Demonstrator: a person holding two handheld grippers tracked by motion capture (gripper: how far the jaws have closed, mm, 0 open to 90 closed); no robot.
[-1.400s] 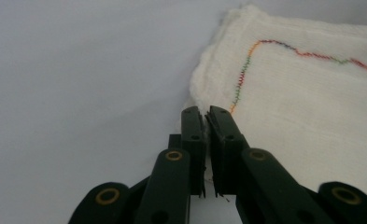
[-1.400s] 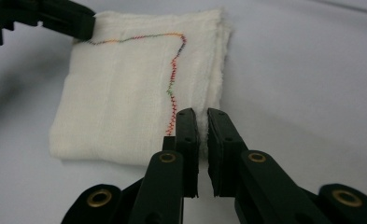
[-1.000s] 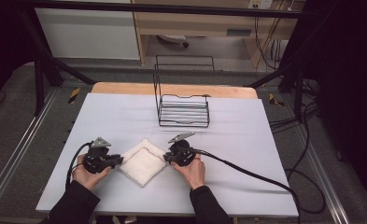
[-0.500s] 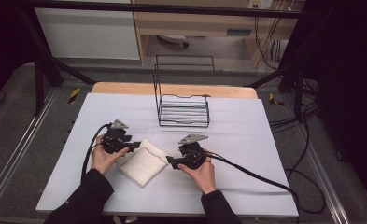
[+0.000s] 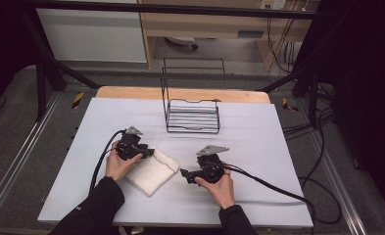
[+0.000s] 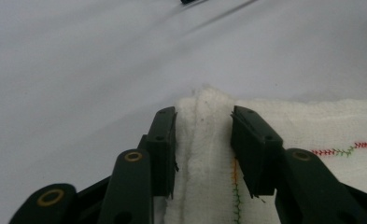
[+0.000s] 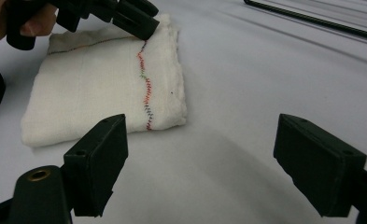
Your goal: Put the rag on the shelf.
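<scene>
I see the worktop [image 5: 258, 147] covered in a pale sheet, with a black wire rack [image 5: 192, 115] standing near its far edge, well apart from the work. Nearer to me, left of centre, lies the folded white cloth [image 5: 153, 171], flat on the worktop with a line of coloured stitching [image 7: 146, 88] across it.

My left tongs [image 5: 148, 152] sit at the cloth's far corner. In the left gripper view a raised fold of the cloth [image 6: 204, 140] stands between the two jaws, which have just been closing around it; a sliver of gap shows on each side, so I judge them narrow but not yet pressing. I judge this placement serves to pinch the corner for lifting or unfolding.

My right tongs [image 5: 184, 174] rest just beside the cloth's near right edge, apart from it. Their jaws have just been opening and stand wide with nothing between them, lined up on the stitched edge, presumably for the matching grasp.
</scene>
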